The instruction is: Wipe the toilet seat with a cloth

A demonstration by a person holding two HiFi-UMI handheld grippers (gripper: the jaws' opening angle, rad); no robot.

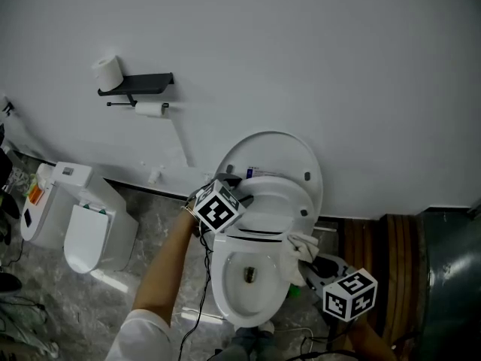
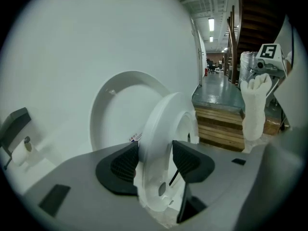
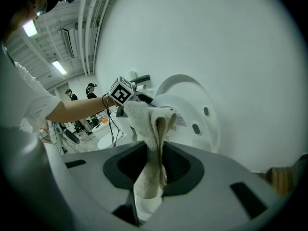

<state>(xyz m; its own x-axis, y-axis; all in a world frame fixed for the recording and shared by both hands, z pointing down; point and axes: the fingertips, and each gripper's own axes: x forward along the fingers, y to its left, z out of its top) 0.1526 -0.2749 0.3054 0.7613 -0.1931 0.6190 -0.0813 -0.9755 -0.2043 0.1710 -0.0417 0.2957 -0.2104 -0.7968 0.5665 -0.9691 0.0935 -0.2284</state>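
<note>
A white toilet [image 1: 225,292] stands against the wall with its lid [image 1: 278,150] upright. The toilet seat [image 1: 284,201] is tilted up partway between bowl and lid. My left gripper [image 1: 239,199] reaches in from the left. In the left gripper view its jaws [image 2: 156,161] straddle the seat's rim [image 2: 166,129], pads against it. My right gripper [image 1: 314,265] hovers by the bowl's right side, shut on a folded off-white cloth [image 1: 295,256]. In the right gripper view the cloth [image 3: 150,129] sticks up out of the jaws [image 3: 153,166].
A black paper holder [image 1: 139,86] with two rolls hangs on the wall at upper left. A white bin-like unit [image 1: 83,228] stands on the floor at left. Wooden boards [image 1: 376,250] lie right of the toilet. Cables trail along the floor near the bowl's foot.
</note>
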